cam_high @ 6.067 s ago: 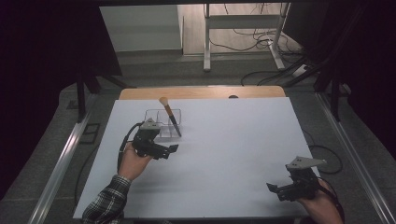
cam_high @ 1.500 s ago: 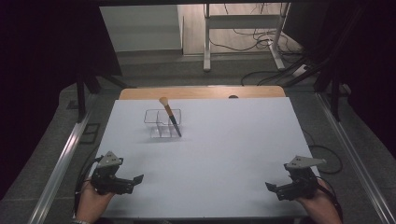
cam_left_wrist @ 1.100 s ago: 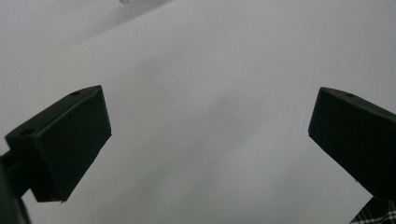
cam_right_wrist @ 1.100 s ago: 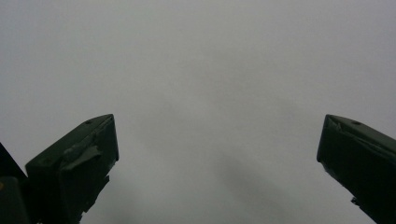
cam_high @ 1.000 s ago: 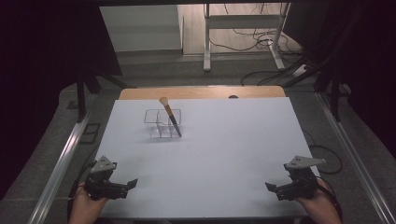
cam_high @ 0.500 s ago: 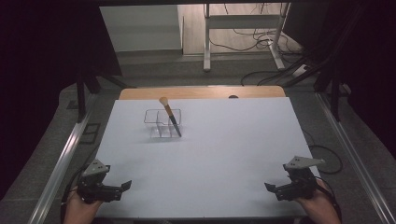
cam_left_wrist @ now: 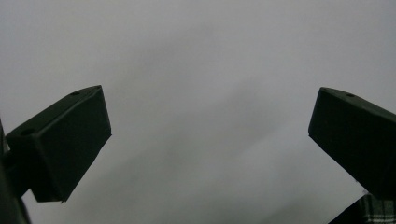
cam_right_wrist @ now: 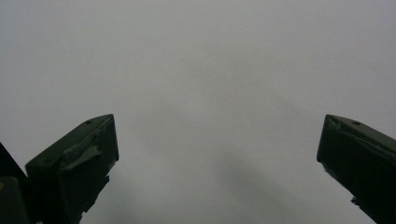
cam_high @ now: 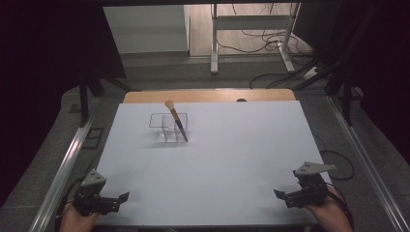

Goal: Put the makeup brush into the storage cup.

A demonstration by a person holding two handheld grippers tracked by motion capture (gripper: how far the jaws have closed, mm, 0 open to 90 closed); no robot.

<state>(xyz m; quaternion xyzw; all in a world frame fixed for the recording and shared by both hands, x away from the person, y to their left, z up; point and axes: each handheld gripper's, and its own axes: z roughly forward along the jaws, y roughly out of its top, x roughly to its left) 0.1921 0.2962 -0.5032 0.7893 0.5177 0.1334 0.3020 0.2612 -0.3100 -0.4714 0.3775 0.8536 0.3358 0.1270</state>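
Note:
A clear plastic organiser (cam_high: pixel 167 128) with compartments stands on the white table (cam_high: pixel 232 159), left of centre toward the back. A makeup brush (cam_high: pixel 176 121) with a black handle and pale bristles leans in its right compartment, bristles up. My left gripper (cam_high: pixel 122 197) rests at the table's front left corner, far from the organiser, jaws wide apart and empty. My right gripper (cam_high: pixel 280 195) sits at the front right corner, open as well. In the left gripper view the left gripper (cam_left_wrist: pixel 210 135) faces bare white tabletop, and so does the right gripper (cam_right_wrist: pixel 217 154) in its own view.
A wooden strip (cam_high: pixel 208 95) edges the table's far side. Metal rails (cam_high: pixel 67 159) run along both sides. Beyond the table stand a desk frame (cam_high: pixel 251 29) and floor cables (cam_high: pixel 285 77). A cable (cam_high: pixel 333 159) trails from my right gripper.
My left gripper has drawn back from beside the organiser to the front left corner, leaving the brush in the organiser. The right gripper has stayed put.

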